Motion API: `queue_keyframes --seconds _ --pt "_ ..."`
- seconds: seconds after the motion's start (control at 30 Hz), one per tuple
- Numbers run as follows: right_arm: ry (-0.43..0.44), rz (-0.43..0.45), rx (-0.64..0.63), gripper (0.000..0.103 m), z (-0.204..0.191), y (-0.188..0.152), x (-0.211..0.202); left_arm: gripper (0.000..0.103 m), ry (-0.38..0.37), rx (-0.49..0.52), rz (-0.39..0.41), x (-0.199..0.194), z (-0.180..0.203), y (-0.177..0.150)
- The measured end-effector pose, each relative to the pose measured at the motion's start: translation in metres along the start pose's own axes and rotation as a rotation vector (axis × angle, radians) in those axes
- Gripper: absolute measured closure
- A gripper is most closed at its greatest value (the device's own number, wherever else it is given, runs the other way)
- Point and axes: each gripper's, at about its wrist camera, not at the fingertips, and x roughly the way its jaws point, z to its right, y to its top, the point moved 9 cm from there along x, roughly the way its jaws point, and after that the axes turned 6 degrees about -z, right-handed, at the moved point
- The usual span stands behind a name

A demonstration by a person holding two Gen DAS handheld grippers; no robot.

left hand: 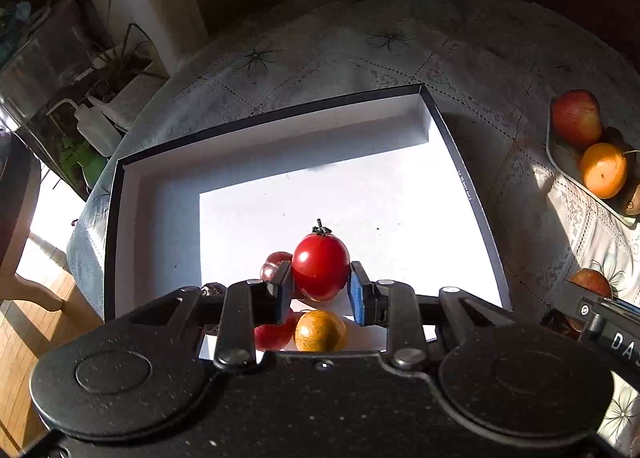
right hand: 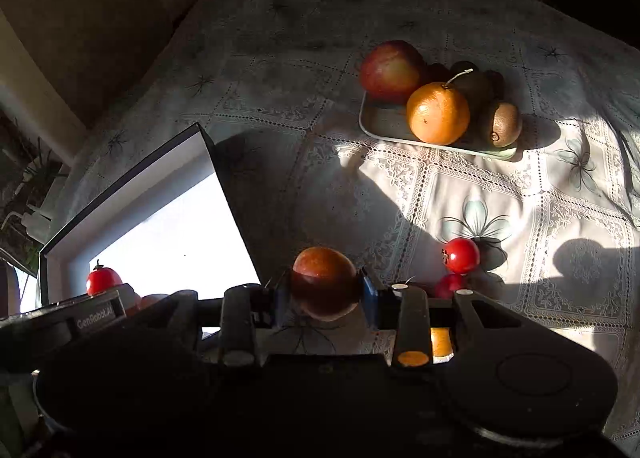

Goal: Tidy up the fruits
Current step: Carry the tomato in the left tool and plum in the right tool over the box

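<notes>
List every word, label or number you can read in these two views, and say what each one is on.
"GenRobbt.AI", as best it reads, the last letters unsure: on the left gripper, seen in the right wrist view.
"DAS", cut off by the picture edge: on the right gripper, seen in the left wrist view.
Small white print on the rim of the black box: too small to read.

Lace tablecloth with flower prints, half in sun, half in shade. Off the table's left edge, white squeeze bottle with a bent spout, beside a glass tank with plants. Below that, wooden floor and a curved chair leg.
</notes>
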Motion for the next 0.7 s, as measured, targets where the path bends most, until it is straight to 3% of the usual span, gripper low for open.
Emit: queue_keyframes --seconds 0.27,0.7 --pt "0.006 -0.020 -0.061 0.065 -0.039 -0.002 0.019 0.067 -0.029 -0.018 -0.054 0.013 -0.018 -0.002" --pt "0.001 -0.013 -0.074 0.065 -0.043 0.000 0.024 0.065 -0.056 0.006 -0.091 0.024 -0.004 -0.005"
